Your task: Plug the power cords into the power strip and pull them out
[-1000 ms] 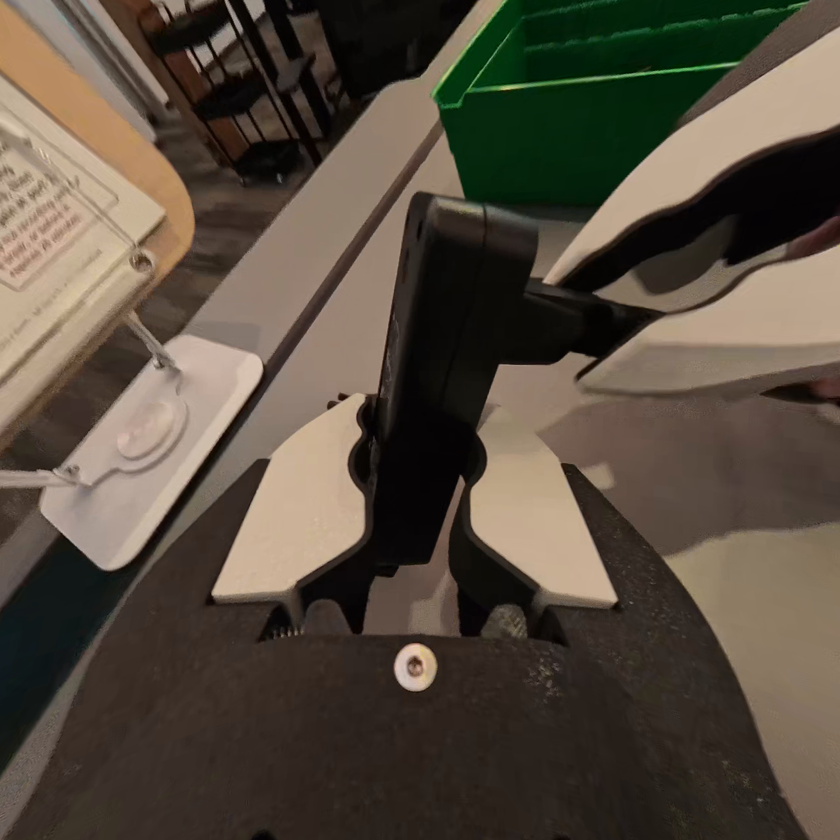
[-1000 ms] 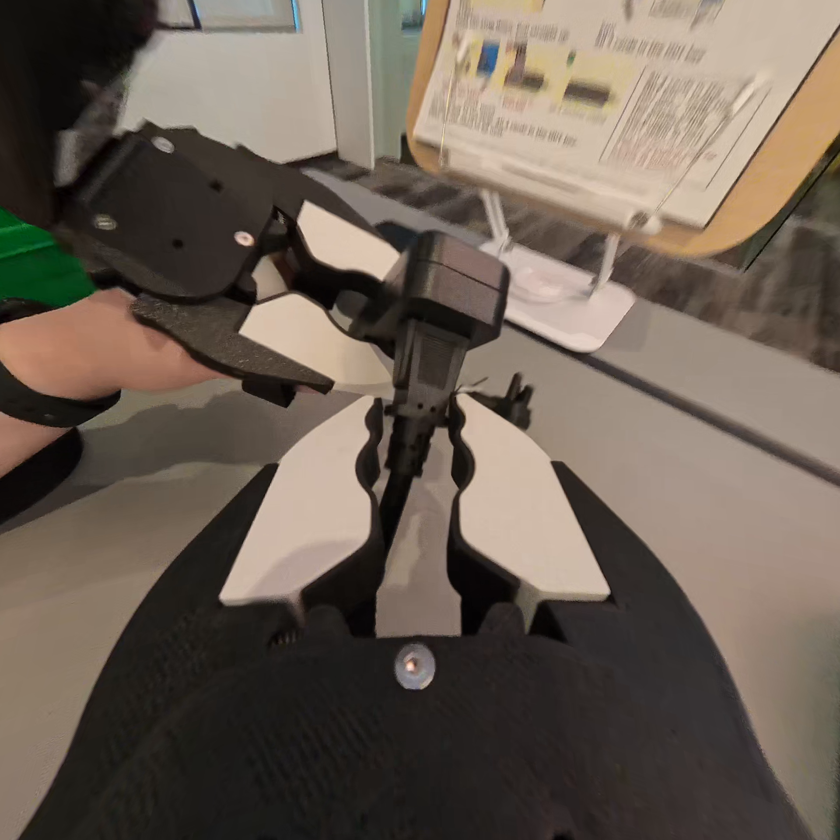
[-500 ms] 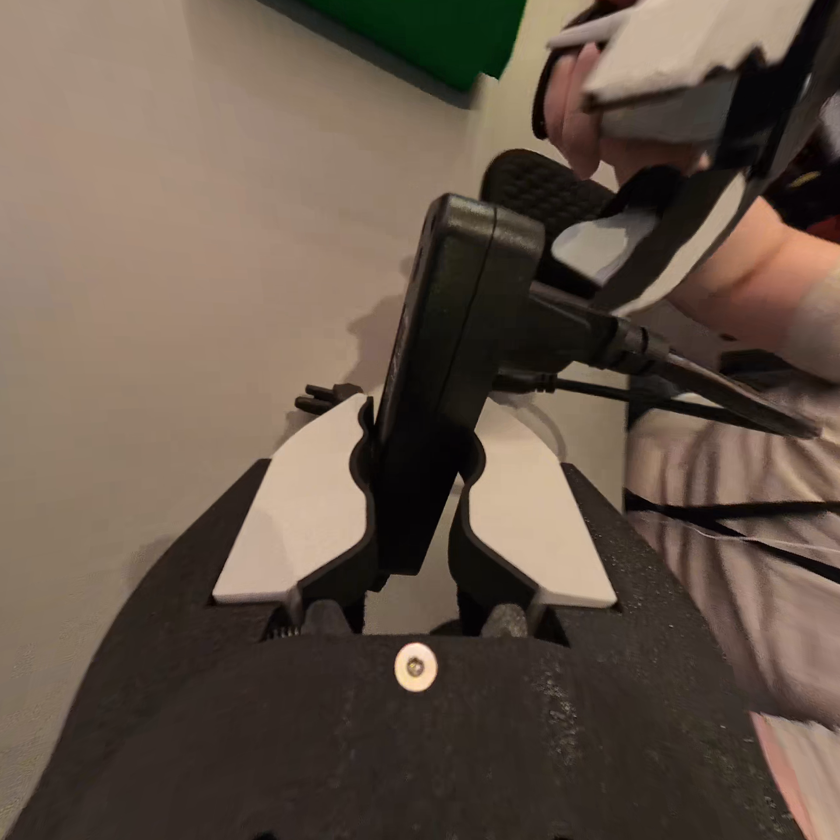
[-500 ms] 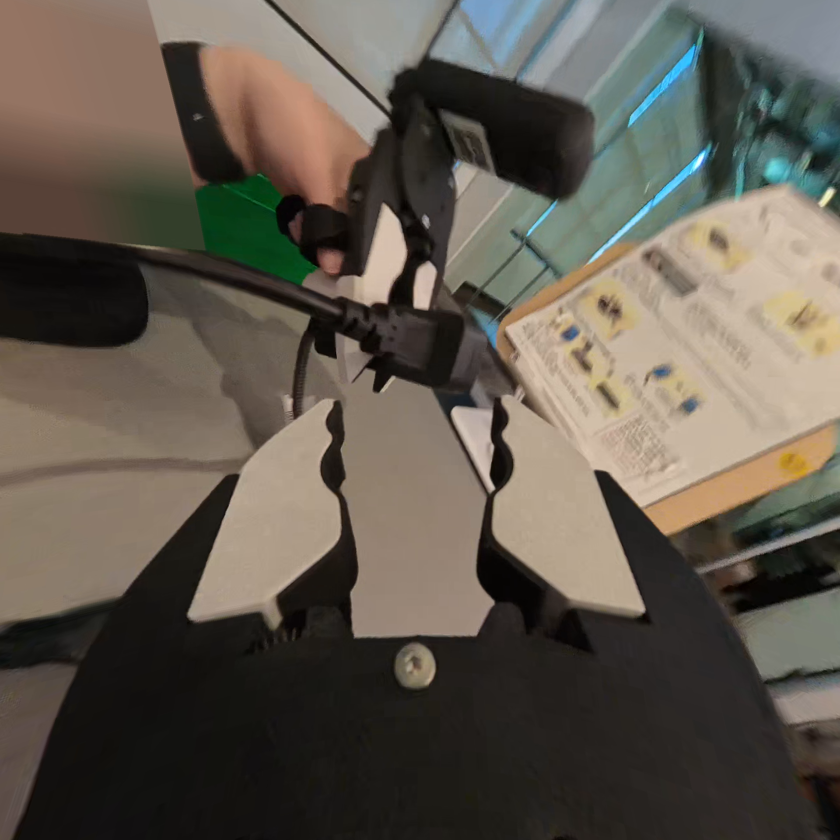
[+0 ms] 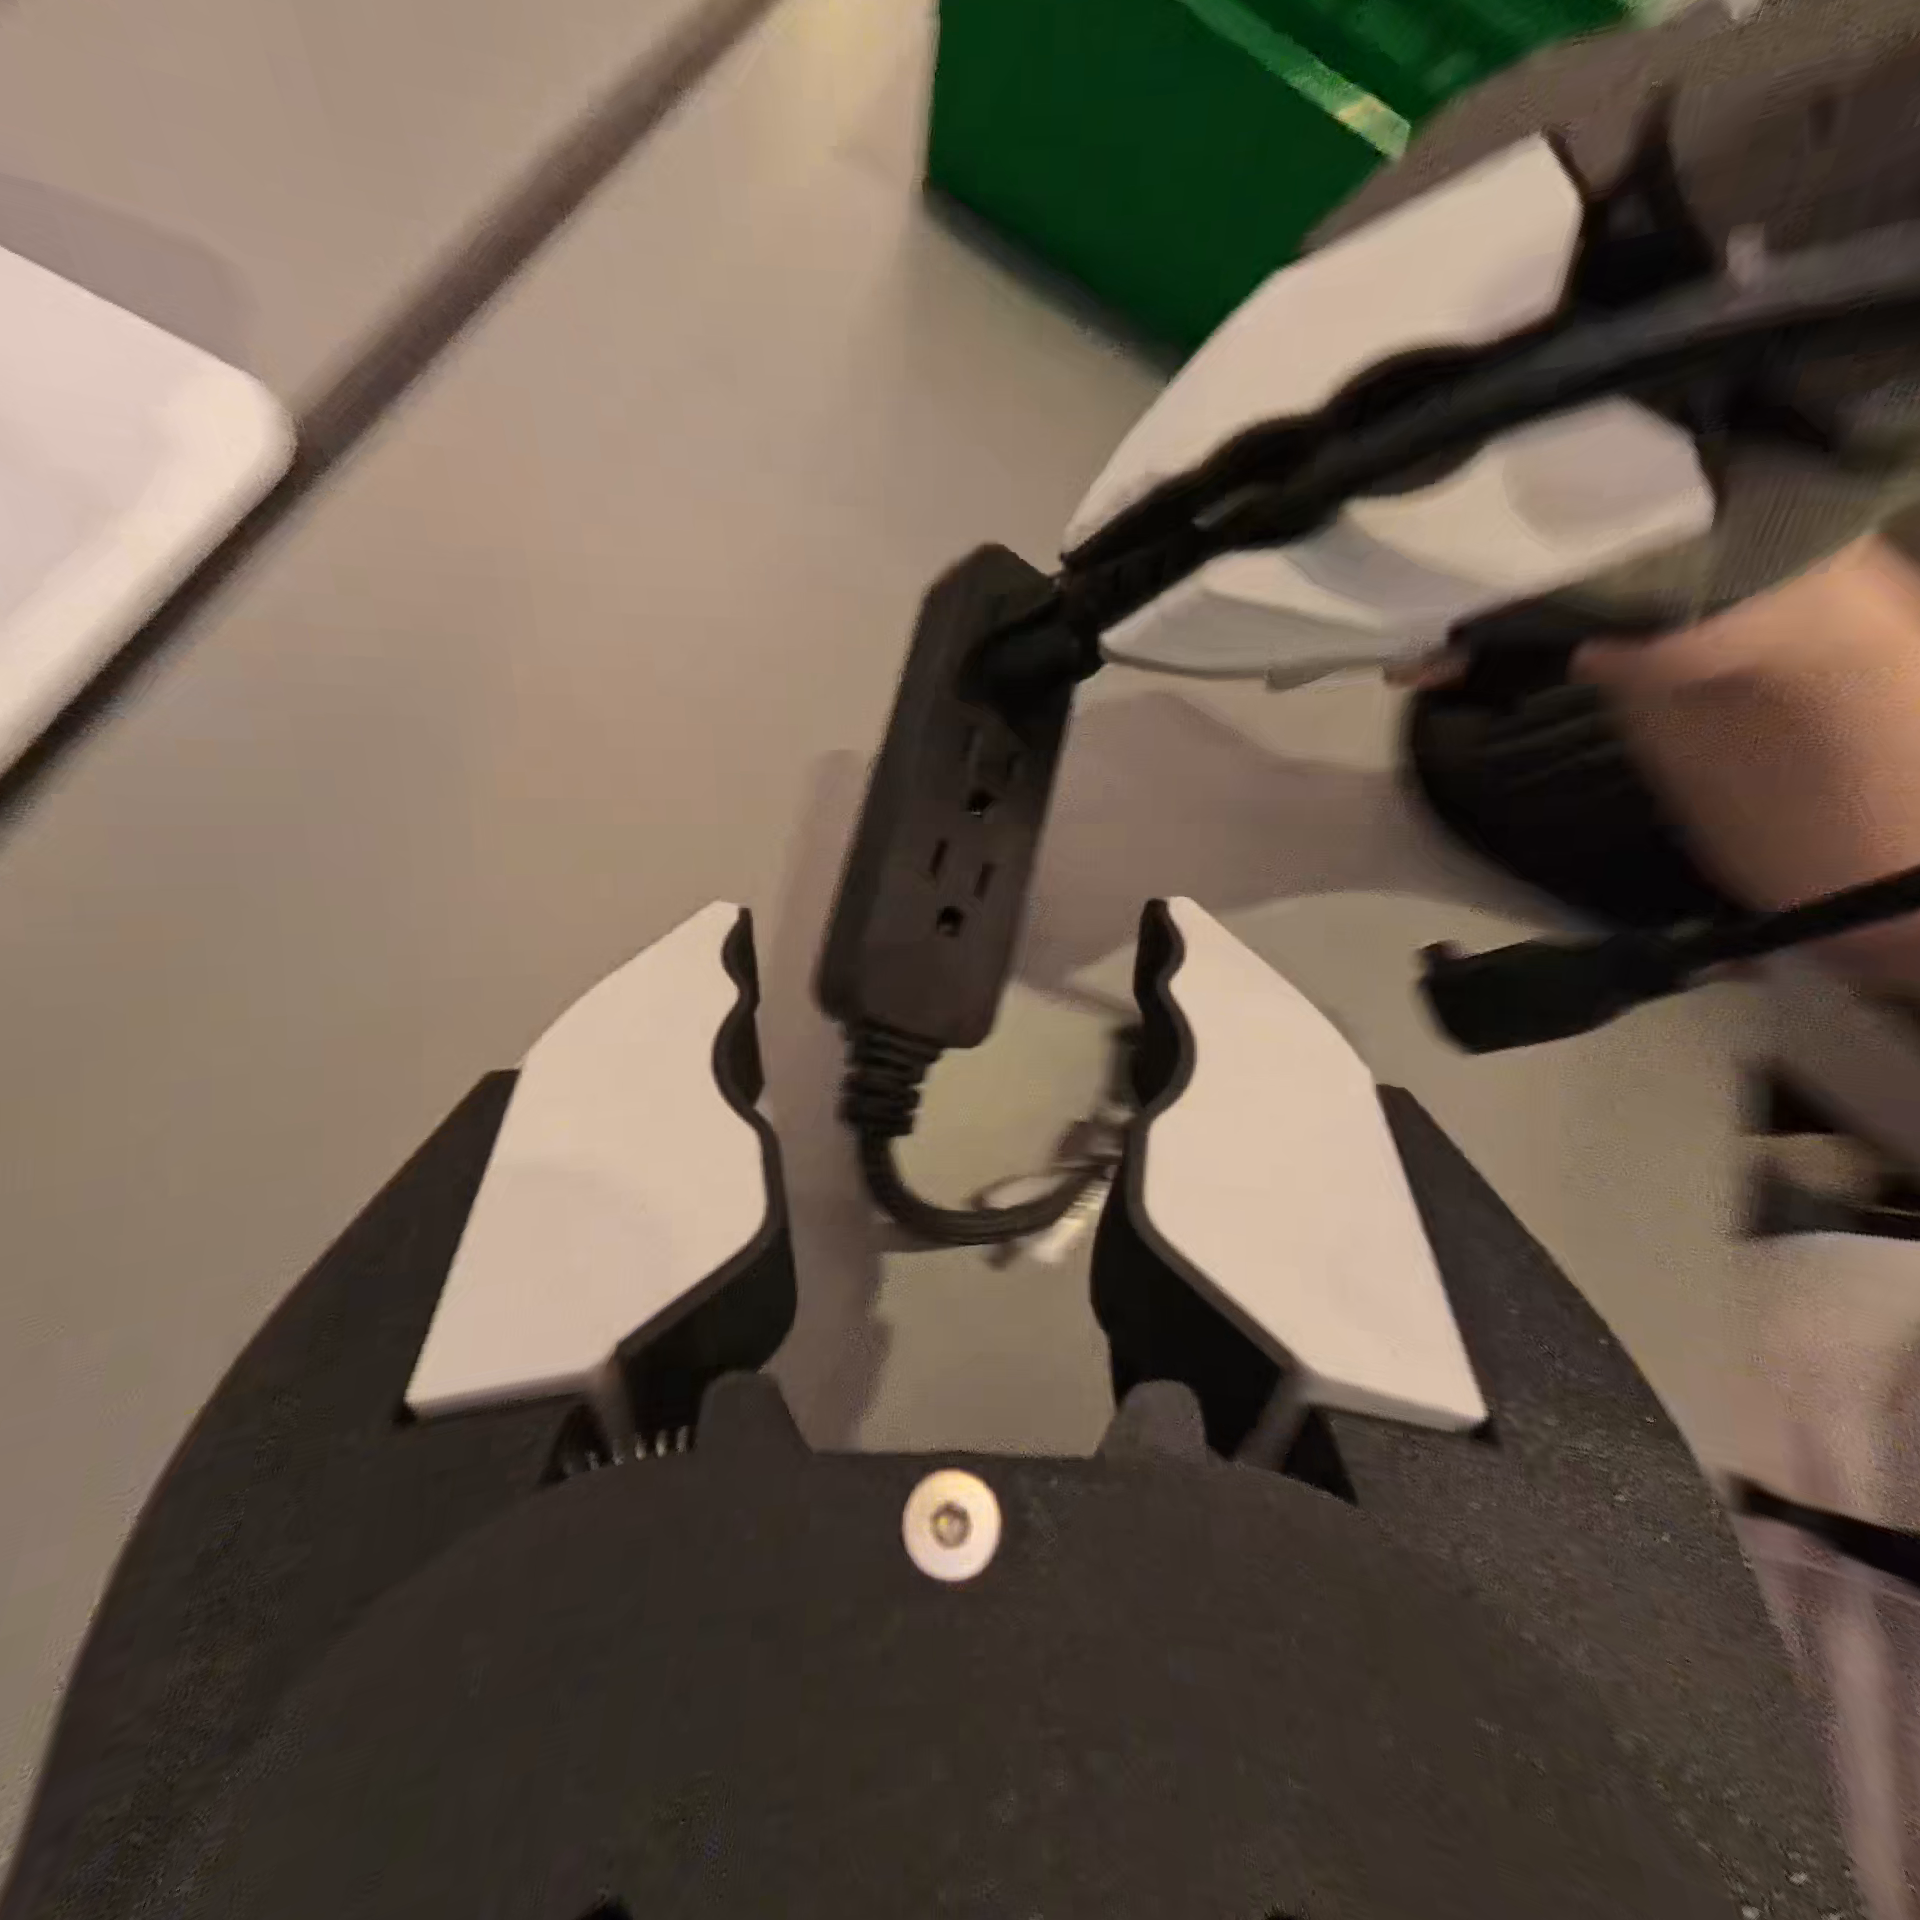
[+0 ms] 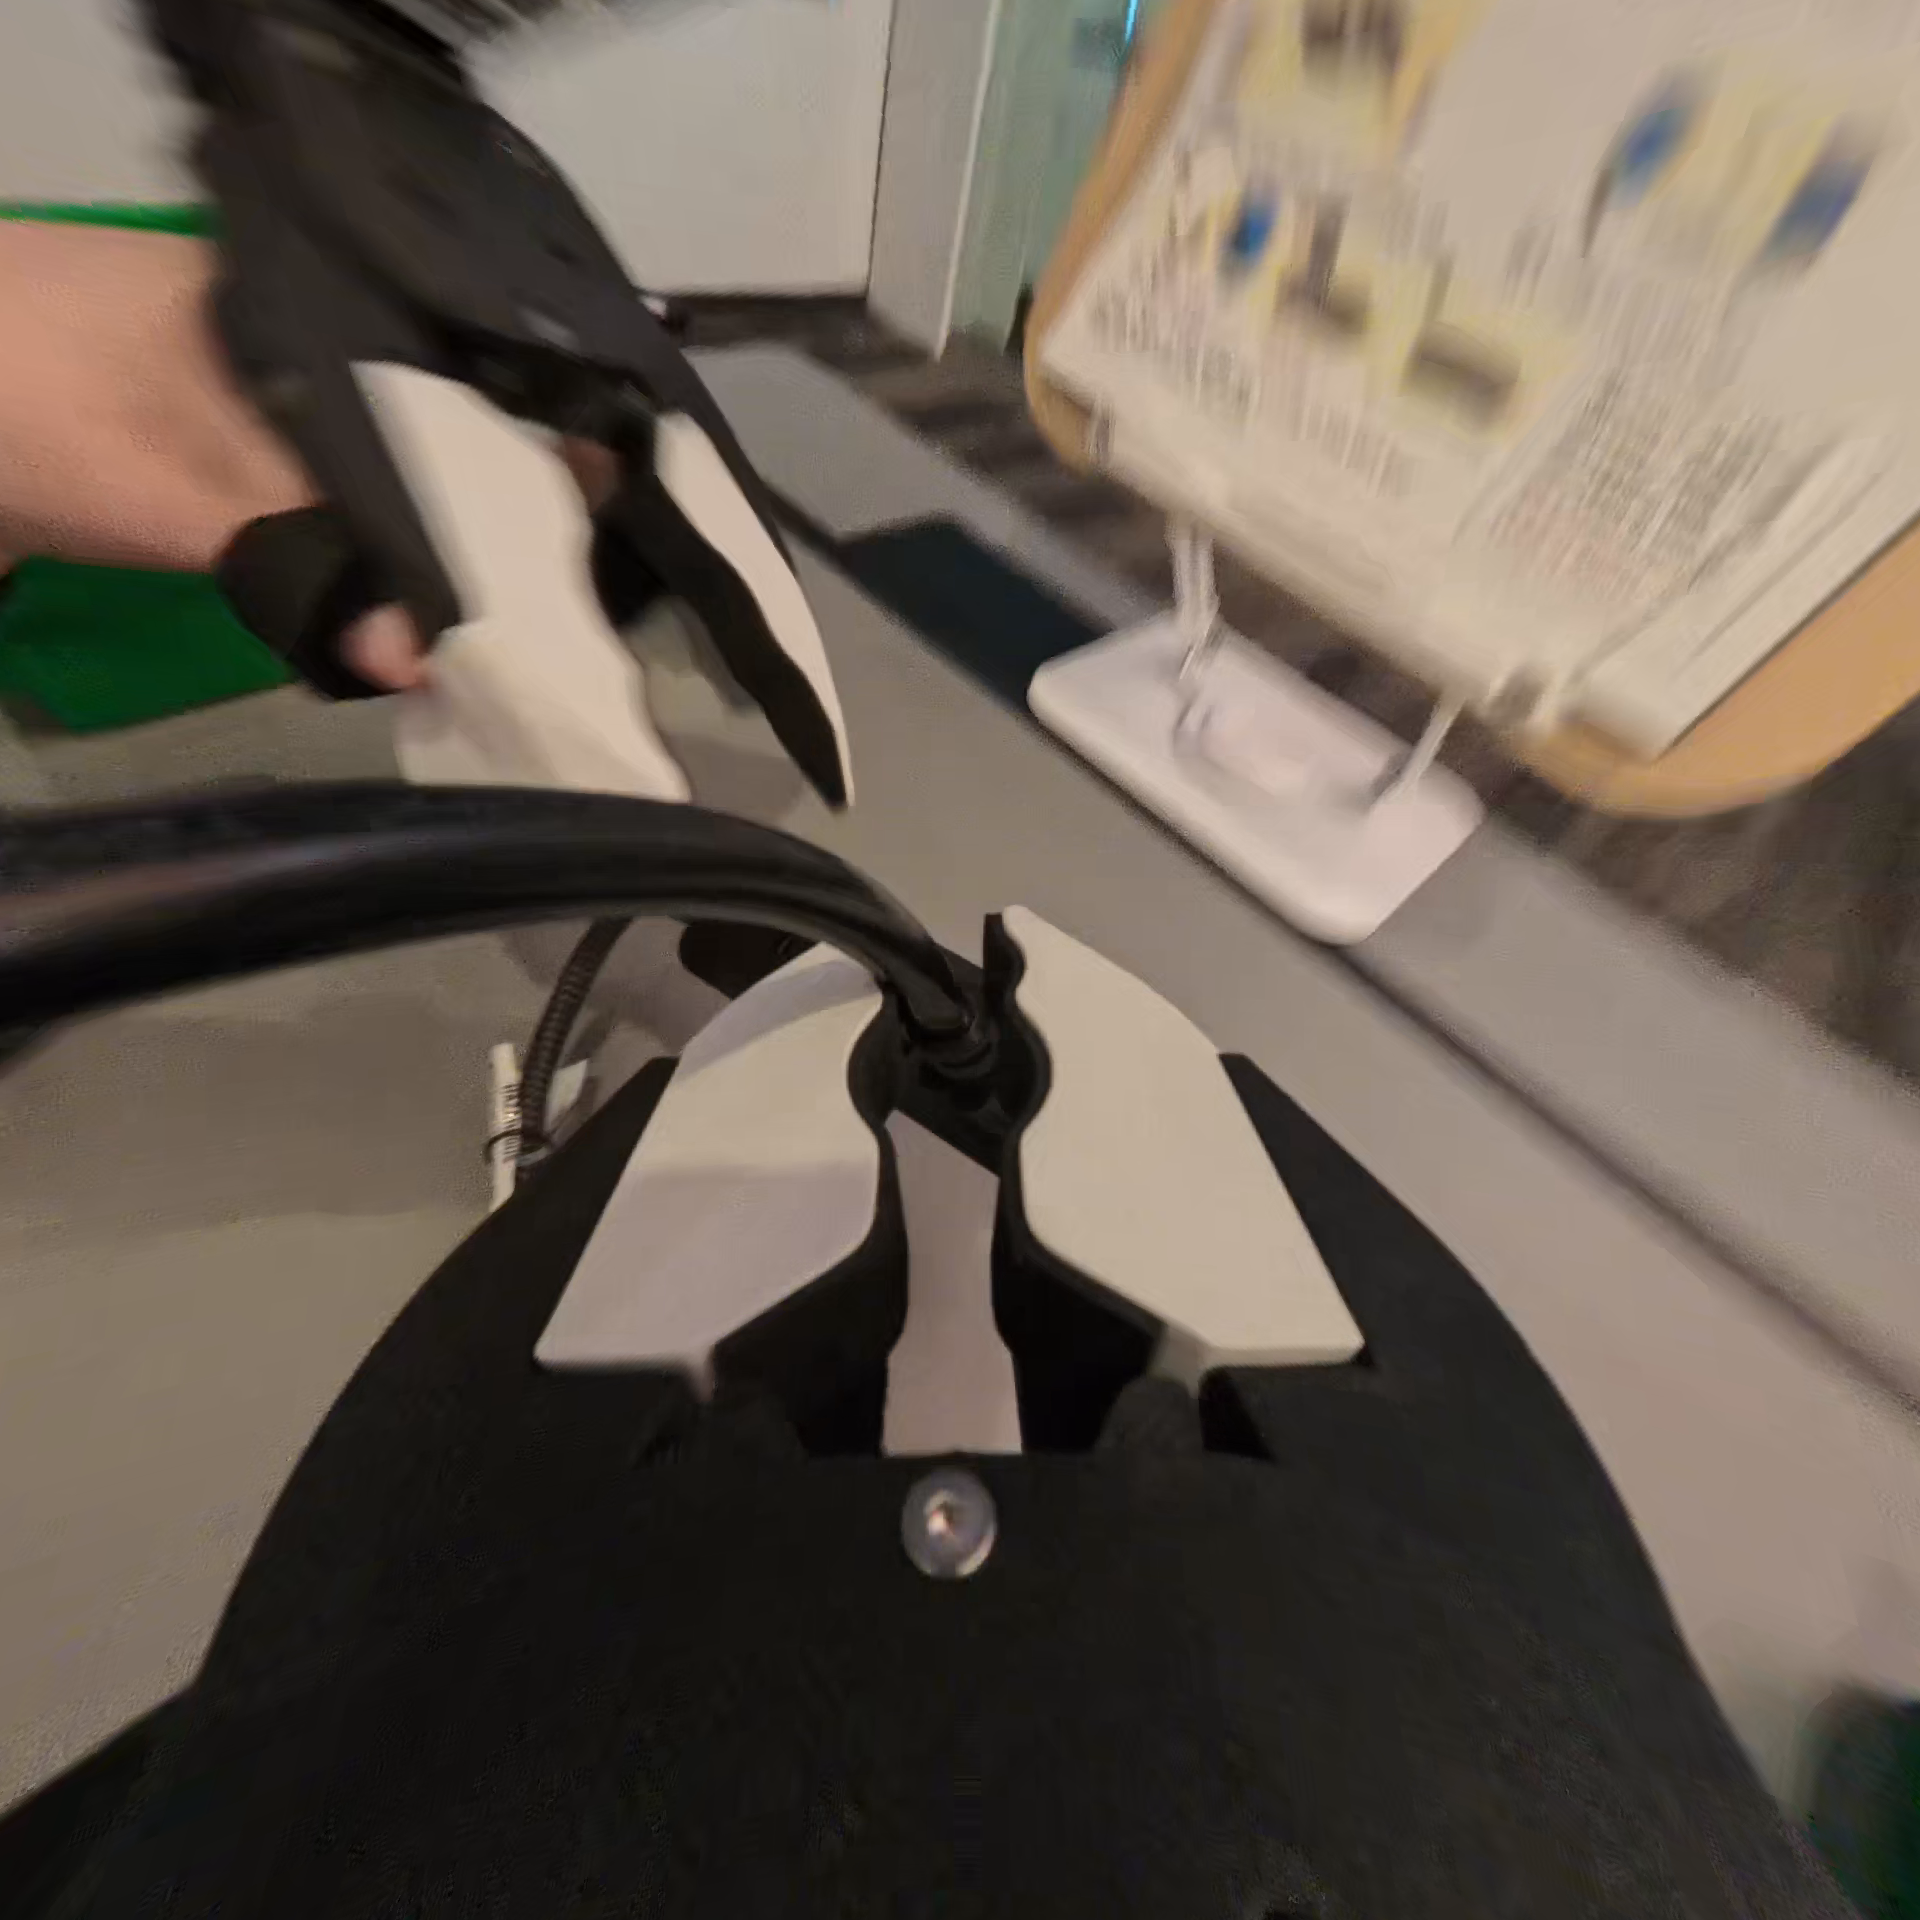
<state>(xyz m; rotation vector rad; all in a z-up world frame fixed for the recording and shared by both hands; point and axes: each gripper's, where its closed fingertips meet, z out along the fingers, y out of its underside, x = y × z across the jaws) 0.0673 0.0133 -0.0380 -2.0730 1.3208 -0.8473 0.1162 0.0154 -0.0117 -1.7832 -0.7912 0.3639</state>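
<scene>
The black power strip [image 5: 935,821] sits just ahead of my open left gripper [image 5: 940,914], between the fingertips and touching neither. A black plug [image 5: 1023,644] is in the socket at its far end. My right gripper [image 5: 1091,592] is shut on that plug. In the right wrist view my right gripper [image 6: 935,997] clamps the plug [image 6: 951,1029], and its thick cord [image 6: 416,852] arcs off to the left. My left gripper [image 6: 748,779] shows open above it. A second loose plug [image 5: 1496,987] lies to the right.
A green bin [image 5: 1122,156] stands at the back of the grey table [image 5: 468,779]. A sheet holder [image 6: 1455,364] on a white base [image 6: 1247,790] stands at the table's edge; the base also shows in the left wrist view [image 5: 104,488]. The strip's own cord [image 5: 914,1195] curls between my left fingers.
My left gripper has opened and let go of the power strip it held. My right gripper, open half a second ago, has shut on the plug in the strip.
</scene>
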